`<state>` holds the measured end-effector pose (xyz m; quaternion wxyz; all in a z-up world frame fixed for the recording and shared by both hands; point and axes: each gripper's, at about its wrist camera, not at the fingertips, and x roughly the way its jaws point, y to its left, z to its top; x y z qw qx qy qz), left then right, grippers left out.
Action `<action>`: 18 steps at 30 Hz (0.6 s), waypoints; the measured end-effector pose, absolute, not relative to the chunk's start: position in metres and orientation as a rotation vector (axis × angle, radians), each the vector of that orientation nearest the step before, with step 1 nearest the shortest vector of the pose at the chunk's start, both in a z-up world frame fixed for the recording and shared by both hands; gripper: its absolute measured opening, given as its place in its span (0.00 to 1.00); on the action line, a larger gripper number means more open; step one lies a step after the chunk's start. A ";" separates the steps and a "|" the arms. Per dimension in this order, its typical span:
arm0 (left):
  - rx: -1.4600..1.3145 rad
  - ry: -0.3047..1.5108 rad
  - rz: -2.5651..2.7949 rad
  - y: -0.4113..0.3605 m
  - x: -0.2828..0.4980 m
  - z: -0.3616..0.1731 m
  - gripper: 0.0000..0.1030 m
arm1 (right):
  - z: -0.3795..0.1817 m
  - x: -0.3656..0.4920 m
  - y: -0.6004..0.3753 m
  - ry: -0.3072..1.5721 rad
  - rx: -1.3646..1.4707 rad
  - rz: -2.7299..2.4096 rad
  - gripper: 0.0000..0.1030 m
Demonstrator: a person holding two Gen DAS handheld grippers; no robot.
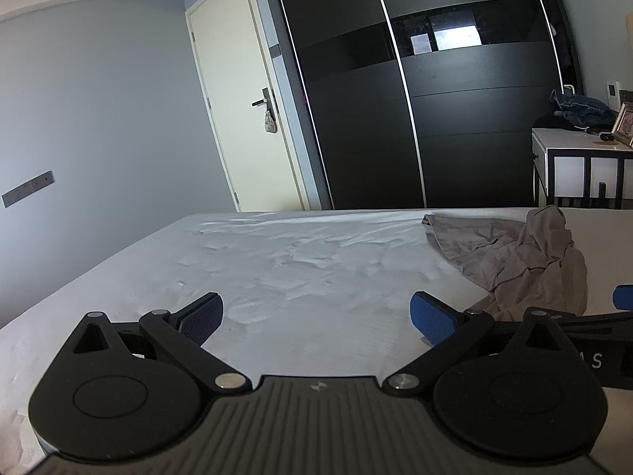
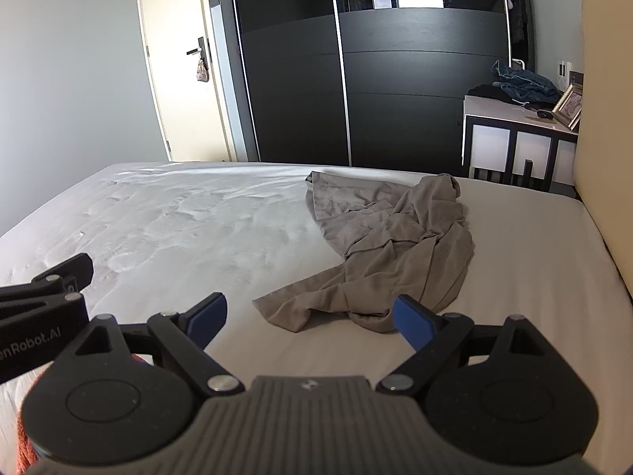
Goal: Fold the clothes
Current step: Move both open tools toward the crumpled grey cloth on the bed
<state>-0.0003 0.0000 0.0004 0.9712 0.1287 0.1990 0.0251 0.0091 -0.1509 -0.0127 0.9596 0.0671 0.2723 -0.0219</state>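
Grey-brown cloth: that is your garment (image 2: 389,245), lying crumpled on the white bed sheet (image 2: 178,217), unfolded, one flat panel spread toward the far side and a narrow tail trailing toward you.
Garment's place: right of centre on the bed in the right wrist view; in the left wrist view the same garment (image 1: 514,257) sits off at the right, past your blue pad.
Right gripper (image 2: 312,316): you have it spread wide, blue-faced fingers (image 2: 413,320) well apart, nothing between them. The near edge of the cloth lies just beyond the right fingertip, not pinched.
Left gripper (image 1: 314,316): also spread wide and holding nothing, only bare sheet between its fingers. It hovers over the bed to the left of the garment.
Side by side: your left gripper's black arm pokes in at the left edge of the right wrist view, and a blue tip of the right one shows at the right edge of the left view.
Far side: a dark sliding wardrobe (image 2: 356,71) faces you, with a cream door (image 1: 237,111) to its left, something small hanging from the handle.
Far right: a white side table (image 2: 514,118) carries a heap of denim (image 2: 522,83) and a picture frame (image 2: 567,105).
Right edge: a pale headboard (image 2: 605,99) stands along the bed.
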 end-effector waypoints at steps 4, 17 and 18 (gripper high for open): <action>0.261 0.389 0.054 -0.003 -0.002 0.003 1.00 | -0.013 0.012 -0.147 0.557 0.130 -0.048 0.90; 0.217 0.365 0.035 0.003 -0.006 0.003 1.00 | -0.015 0.006 -0.155 0.554 0.152 -0.050 0.90; 0.213 0.368 0.035 0.003 -0.006 0.003 1.00 | -0.016 0.006 -0.155 0.554 0.152 -0.051 0.90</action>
